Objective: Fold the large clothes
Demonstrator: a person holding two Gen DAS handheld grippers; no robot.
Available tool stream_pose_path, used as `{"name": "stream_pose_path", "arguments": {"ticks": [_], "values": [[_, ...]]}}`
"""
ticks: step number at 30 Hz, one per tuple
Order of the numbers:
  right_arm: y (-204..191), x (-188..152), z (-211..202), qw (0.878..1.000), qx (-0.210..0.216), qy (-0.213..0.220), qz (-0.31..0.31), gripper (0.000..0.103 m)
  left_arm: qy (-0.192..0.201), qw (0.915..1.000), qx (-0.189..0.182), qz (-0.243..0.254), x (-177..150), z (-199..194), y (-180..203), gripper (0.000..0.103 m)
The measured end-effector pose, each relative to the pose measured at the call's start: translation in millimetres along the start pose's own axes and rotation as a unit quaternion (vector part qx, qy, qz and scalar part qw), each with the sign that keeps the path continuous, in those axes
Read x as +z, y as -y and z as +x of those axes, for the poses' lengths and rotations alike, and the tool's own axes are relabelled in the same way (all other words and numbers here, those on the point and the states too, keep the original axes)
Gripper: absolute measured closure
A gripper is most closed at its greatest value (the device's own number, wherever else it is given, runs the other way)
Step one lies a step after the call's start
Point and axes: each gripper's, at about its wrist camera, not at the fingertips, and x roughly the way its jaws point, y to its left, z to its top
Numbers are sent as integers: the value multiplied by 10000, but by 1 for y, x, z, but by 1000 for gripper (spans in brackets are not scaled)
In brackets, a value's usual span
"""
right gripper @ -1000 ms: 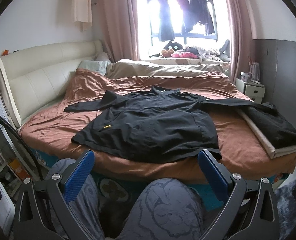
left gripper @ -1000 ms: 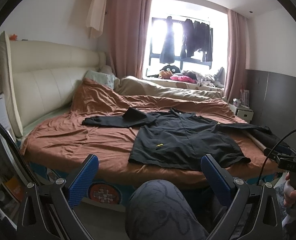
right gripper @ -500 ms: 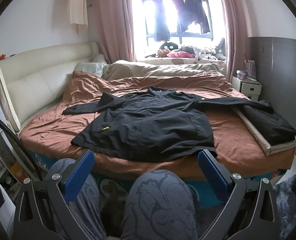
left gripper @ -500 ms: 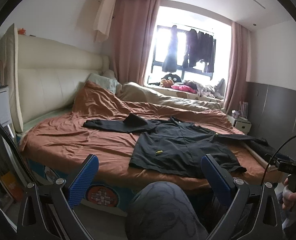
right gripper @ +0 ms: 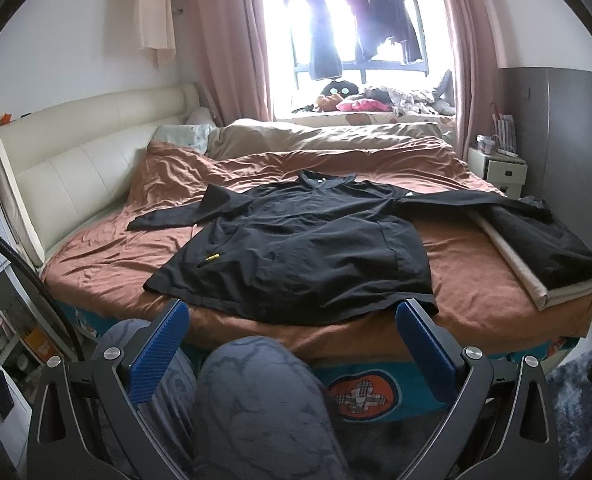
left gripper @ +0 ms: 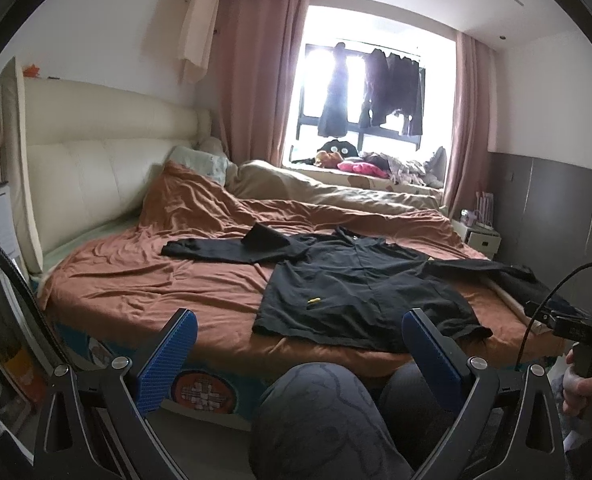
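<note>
A large black long-sleeved coat (left gripper: 359, 288) (right gripper: 303, 252) lies spread flat on the rust-brown bedspread (left gripper: 144, 280) (right gripper: 108, 248), sleeves stretched left and right, hem toward the near bed edge. A small yellow tag (right gripper: 214, 257) sits on its left front. My left gripper (left gripper: 296, 344) is open and empty, held low in front of the bed above the person's knee. My right gripper (right gripper: 292, 332) is open and empty, just short of the coat's hem. The right gripper's handle (left gripper: 587, 332) shows at the right edge of the left wrist view.
The person's grey-patterned knees (right gripper: 256, 392) fill the foreground. A cream headboard (left gripper: 88, 176) runs along the left. A beige folded blanket (right gripper: 535, 280) lies under the right sleeve. A white nightstand (right gripper: 495, 168) stands at right. Shelves (right gripper: 4, 320) stand at left.
Both grippers have tilted upward and drawn slightly back, so the bed sits lower in view and more wall and ceiling show. The coat has not moved.
</note>
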Motion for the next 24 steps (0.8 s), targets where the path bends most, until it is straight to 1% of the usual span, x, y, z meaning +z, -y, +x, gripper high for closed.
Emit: {"name": "stream_pose_path", "arguments": {"ticks": [6, 14, 17, 19, 24], "values": [[2, -3, 2, 10000, 4, -40, 58, 0, -55, 9999, -5, 93, 1, 1, 5, 0], [2, 1, 0, 10000, -2, -6, 65, 0, -1, 9999, 3, 151, 5, 5, 10, 0], [0, 3, 2, 10000, -50, 66, 16, 0, -59, 9998, 75, 175, 7, 14, 10, 0], [-2, 5, 6, 9999, -123, 41, -32, 0, -93, 9997, 81, 190, 8, 19, 9, 0], [-5, 14, 26, 9999, -11, -117, -52, 0, -146, 9998, 29, 103, 10, 36, 6, 0]]}}
